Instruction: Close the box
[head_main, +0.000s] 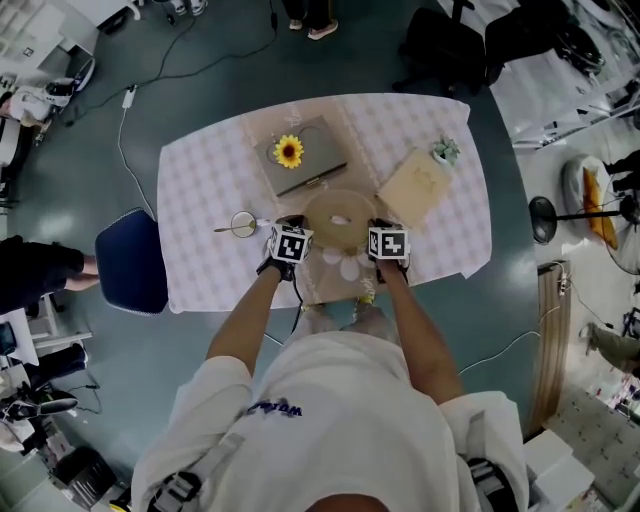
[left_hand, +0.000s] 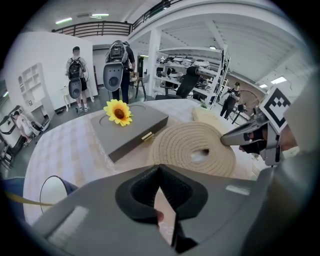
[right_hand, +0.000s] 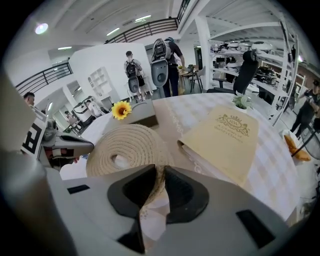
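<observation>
Left hand-held gripper (left_hand: 159, 172) and right hand-held gripper (right_hand: 159, 172): jaws pressed together, pinching nothing, at the desk's (head_main: 200, 200) 6 o'clock edge. Cream box (head_main: 415, 185) at 1 o'clock of rope mat (head_main: 340, 215), lid seemingly ajar. Risk: an off-centre push skids the box instead of seating the lid.

Cannot read the small gold print on the tan box (right_hand: 227, 140). Cannot see the near rim of the rope coil (right_hand: 125, 142) behind the right hand-held gripper (right_hand: 159, 172).
</observation>
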